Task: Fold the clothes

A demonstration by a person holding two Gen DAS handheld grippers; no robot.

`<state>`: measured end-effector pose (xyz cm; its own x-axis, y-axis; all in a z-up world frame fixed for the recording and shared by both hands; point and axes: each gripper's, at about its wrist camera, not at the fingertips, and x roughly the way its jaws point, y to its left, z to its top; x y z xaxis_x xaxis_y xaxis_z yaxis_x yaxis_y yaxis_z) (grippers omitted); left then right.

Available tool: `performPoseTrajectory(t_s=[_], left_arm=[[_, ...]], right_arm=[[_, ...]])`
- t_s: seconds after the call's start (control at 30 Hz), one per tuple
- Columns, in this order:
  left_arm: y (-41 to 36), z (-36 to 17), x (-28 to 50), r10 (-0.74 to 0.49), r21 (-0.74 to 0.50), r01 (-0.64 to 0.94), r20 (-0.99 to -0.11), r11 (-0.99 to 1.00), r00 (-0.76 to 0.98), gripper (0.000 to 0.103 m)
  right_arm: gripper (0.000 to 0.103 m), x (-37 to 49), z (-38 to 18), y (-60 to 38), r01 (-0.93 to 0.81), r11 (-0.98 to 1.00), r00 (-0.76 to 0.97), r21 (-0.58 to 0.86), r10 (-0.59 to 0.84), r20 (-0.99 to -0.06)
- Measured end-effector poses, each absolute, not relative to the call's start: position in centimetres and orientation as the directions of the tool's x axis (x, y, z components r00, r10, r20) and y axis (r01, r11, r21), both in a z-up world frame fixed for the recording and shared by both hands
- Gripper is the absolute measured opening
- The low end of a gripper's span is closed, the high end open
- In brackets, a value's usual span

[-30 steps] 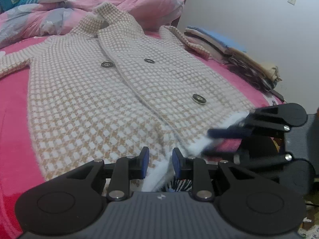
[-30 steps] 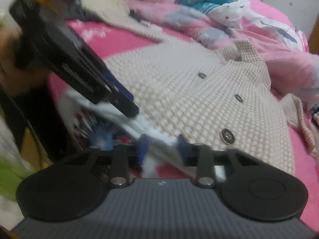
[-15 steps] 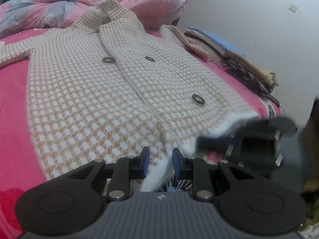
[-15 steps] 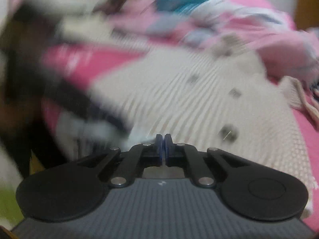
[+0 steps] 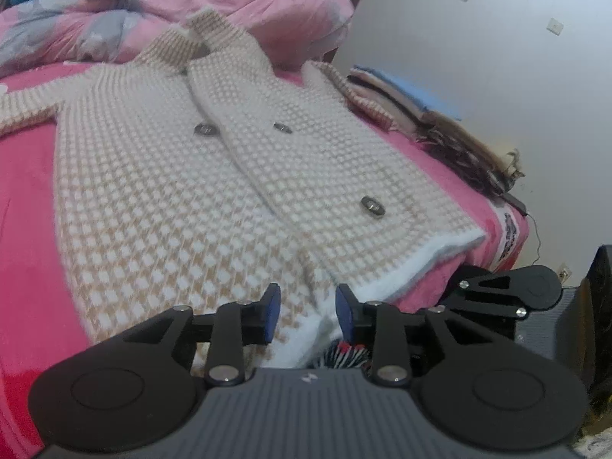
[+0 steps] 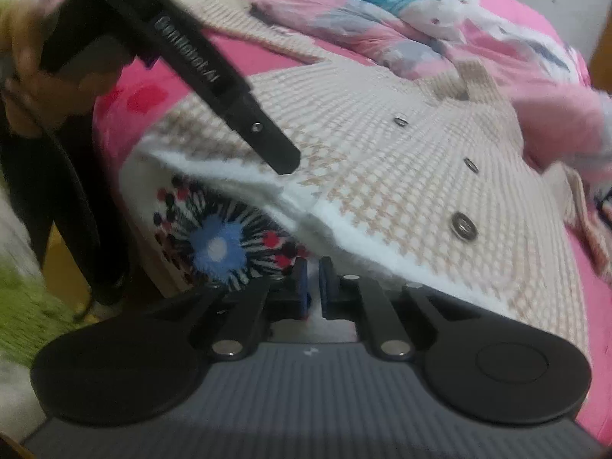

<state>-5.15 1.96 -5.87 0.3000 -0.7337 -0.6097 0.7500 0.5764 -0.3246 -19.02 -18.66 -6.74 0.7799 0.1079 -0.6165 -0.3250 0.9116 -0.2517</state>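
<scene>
The left tongs (image 5: 308, 311) stand spread over the white hem at 6 o'clock; the right tongs (image 6: 313, 285) are nearly pressed together, and whether they pinch that hem I cannot tell. The cardigan (image 5: 214, 176), thick, soft, floppy knit, lies flat and buttoned on the pink bed (image 5: 23, 206), collar at 12; hem corners look the best hold. No containers show.

Cardigan (image 5: 214, 206) left sleeve cut by frame edge; right claw (image 6: 313, 281) grip on hem unclear, blurred.
</scene>
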Motion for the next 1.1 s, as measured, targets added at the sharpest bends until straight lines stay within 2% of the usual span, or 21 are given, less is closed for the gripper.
performPoseTrajectory(t_s=[0.07,0.13,0.37,0.53,0.7,0.87,0.97,1.03,1.1], left_arm=[[1.5,-5.3,-5.1,-0.749,-0.311,0.774,-0.593,0.552,0.297,0.043],[0.8,-4.7,-4.9,-0.764,-0.291,0.8,-0.576,0.525,0.292,0.047],[-4.3,-5.0,-2.5,-0.776,-0.214,0.892,-0.597,0.399,0.204,0.05],[-7.3,-6.0,0.3,-0.757,-0.15,0.932,-0.632,0.331,0.167,0.05],[-7.8,-7.5,2.2,-0.77,-0.178,0.948,-0.631,0.263,0.095,0.052],[-6.8,-8.7,3.0,-0.813,-0.236,0.946,-0.58,0.225,0.049,0.053],[-6.4,-9.3,2.9,-0.83,-0.232,0.95,-0.555,0.211,0.048,0.055],[-6.4,-9.5,2.2,-0.835,-0.189,0.962,-0.547,0.196,0.063,0.058],[-6.4,-9.6,1.7,-0.835,-0.162,0.968,-0.545,0.191,0.073,0.059]], right_arm=[[0.008,-19.1,-5.6,-20.0,-0.302,0.938,0.778,-0.171,0.139,-0.612],[0.009,-18.8,-3.8,-21.6,-0.276,0.959,0.782,-0.06,0.187,-0.595],[0.016,-12.9,3.6,-28.4,-0.17,0.963,0.85,0.211,0.251,-0.462],[0.028,-2.3,4.7,-29.1,-0.159,0.966,0.823,0.204,0.244,-0.513],[0.028,8.4,5.5,-29.8,-0.143,0.971,0.793,0.193,0.229,-0.564],[0.027,20.5,0.8,-31.6,-0.037,0.996,0.737,0.083,0.083,-0.671],[0.027,26.9,-3.4,-32.5,0.021,0.999,0.689,-0.04,-0.043,-0.723],[0.026,29.9,-5.9,-33.7,0.057,0.997,0.672,-0.059,-0.082,-0.736],[0.026,30.7,-6.1,-34.7,0.092,0.996,0.691,-0.009,-0.07,-0.72]])
